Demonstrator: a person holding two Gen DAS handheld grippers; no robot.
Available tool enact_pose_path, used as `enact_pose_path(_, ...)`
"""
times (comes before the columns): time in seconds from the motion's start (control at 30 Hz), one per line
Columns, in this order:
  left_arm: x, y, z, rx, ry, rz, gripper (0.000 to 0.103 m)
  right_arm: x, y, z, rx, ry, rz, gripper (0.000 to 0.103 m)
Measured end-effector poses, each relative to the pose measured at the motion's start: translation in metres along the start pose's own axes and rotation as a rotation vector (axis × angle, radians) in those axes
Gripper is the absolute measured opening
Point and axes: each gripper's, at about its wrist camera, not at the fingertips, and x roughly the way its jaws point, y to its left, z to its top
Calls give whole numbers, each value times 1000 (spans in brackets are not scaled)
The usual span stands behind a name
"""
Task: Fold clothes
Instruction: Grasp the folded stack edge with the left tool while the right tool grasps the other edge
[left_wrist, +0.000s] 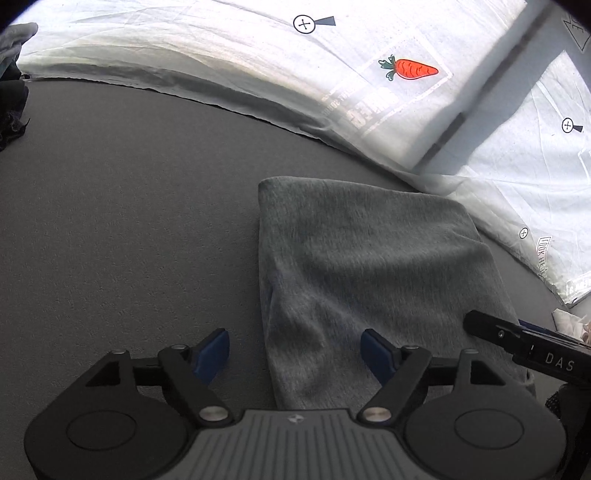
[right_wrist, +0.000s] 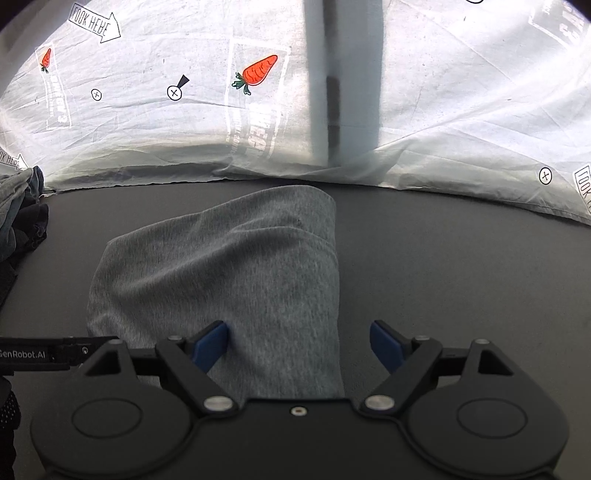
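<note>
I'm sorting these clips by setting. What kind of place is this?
Probably a staged folding station: a dark grey mat, a white backdrop sheet printed with carrots and markers, and a folded grey garment.

wrist views, angled down, sharing grey cloth (left_wrist: 369, 266)

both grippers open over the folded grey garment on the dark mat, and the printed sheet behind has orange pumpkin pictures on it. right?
One thing is off: the pictures on the printed sheet are orange carrots, not pumpkins, as the right wrist view shows. The rest holds: the left gripper and right gripper both stand open over the folded grey garment on the dark mat.
</note>
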Motion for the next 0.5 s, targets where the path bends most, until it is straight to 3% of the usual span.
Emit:
enact_pose_path(0.2, 4, -18, -5, 54, -24, 28, 88, 19, -31, -11, 182, 38, 81, 87)
enact_pose_path(0.27, 4, -16, -4, 31, -22, -8, 87, 19, -37, -19, 240, 35, 112, 83)
enact_pose_path(0.4, 1, -7, -2, -85, -30, -82, 75, 15, -32, -28, 261, 20, 147, 68)
enact_pose_path(0.47, -1, 1, -4, -151, -48, -93, 65, 15, -22, -31, 238, 23, 147, 56)
enact_pose_path(0.5, -2, 6, -5, -183, -53, -95, 56, 15, -16, -31, 211, 24, 137, 55)
